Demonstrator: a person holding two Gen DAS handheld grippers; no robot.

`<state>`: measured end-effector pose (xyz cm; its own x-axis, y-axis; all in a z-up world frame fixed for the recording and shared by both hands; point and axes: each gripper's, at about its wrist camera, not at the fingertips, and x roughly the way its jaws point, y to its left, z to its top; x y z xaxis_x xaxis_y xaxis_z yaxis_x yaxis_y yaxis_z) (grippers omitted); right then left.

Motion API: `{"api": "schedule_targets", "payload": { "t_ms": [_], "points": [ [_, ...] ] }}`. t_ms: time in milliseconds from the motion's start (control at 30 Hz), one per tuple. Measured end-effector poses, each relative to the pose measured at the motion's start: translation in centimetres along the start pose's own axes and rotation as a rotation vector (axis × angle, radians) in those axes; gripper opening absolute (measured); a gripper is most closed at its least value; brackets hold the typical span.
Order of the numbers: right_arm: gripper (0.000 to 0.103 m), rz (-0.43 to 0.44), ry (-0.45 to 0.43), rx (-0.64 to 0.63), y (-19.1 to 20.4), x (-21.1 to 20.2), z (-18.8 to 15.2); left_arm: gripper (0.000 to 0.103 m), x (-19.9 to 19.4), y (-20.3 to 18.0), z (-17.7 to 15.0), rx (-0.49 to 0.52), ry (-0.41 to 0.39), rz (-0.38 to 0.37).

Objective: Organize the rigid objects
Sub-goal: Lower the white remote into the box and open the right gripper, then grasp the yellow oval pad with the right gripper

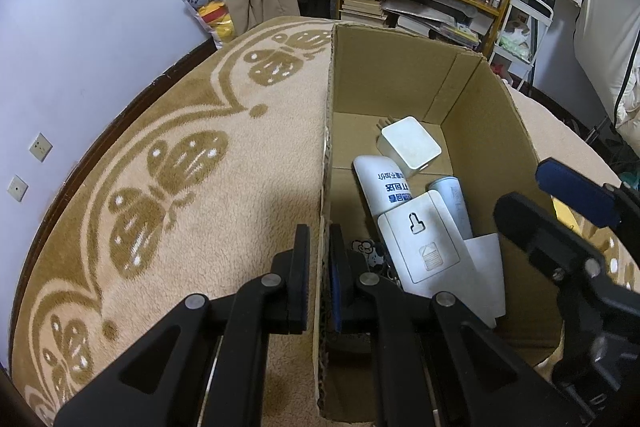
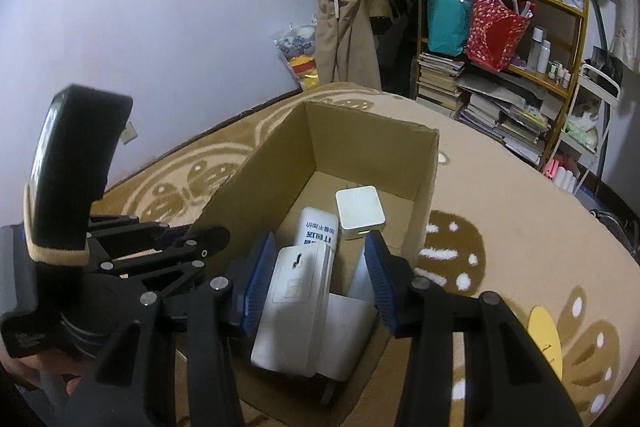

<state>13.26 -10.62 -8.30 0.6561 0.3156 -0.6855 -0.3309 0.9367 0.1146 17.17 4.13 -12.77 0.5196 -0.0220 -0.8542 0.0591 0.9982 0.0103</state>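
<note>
1. We have our left gripper clamped on the near left wall of the cardboard box, one pad outside and one inside, so the fingers stand narrow with only the cardboard between them

2. Our right gripper hangs over the near end of the box with its blue-padded fingers about half open; the flat white device lies between them, but the pads do not look pressed on it, so we judge nothing is gripped

3. The task's things lie in the box, which sits on the patterned blanket: the flat white device with a keyhole slot on its back, leaning on a white tube with blue print, a small white cube adapter further in, a second pale tube and a sheet of white paper

4. The device looks like light, hard plastic, stiff and smooth, so it may slip; we would take it across its long side edges near the middle

5. The tubes are round and may roll; the cube offers flat faces

6. The box wall is thin cardboard and will bend, so our hold steadies rather than carries
</note>
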Motion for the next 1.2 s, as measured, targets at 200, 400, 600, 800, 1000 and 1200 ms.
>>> {"api": "schedule_targets", "payload": {
  "t_ms": [200, 400, 600, 800, 1000, 1200],
  "points": [
    [0.062, 0.029, 0.0, 0.035, -0.8, -0.9, 0.5, 0.009, 0.0, 0.1, 0.0, 0.0, 0.0, -0.001],
    [0.083, 0.008, -0.018, 0.06, -2.8, -2.7, 1.5, 0.009, 0.0, 0.1, 0.0, 0.0, 0.0, 0.0],
    [0.101, -0.104, -0.033, 0.103, -6.6, -4.7, 1.8, 0.009, 0.1, 0.2, 0.0, 0.0, 0.0, 0.001],
    [0.101, -0.186, 0.004, 0.186, -11.4, -5.6, 0.8, 0.01, 0.1, 0.3, -0.1, 0.005, -0.001, 0.005],
    [0.102, -0.252, 0.005, 0.269, -15.9, -6.1, -1.1, 0.01, 0.1, 0.2, -0.1, 0.006, -0.001, 0.005],
    [0.102, -0.28, 0.034, 0.289, -18.9, -4.6, -4.0, 0.01, 0.1, 0.2, -0.1, 0.008, -0.002, 0.006]
  ]
}}
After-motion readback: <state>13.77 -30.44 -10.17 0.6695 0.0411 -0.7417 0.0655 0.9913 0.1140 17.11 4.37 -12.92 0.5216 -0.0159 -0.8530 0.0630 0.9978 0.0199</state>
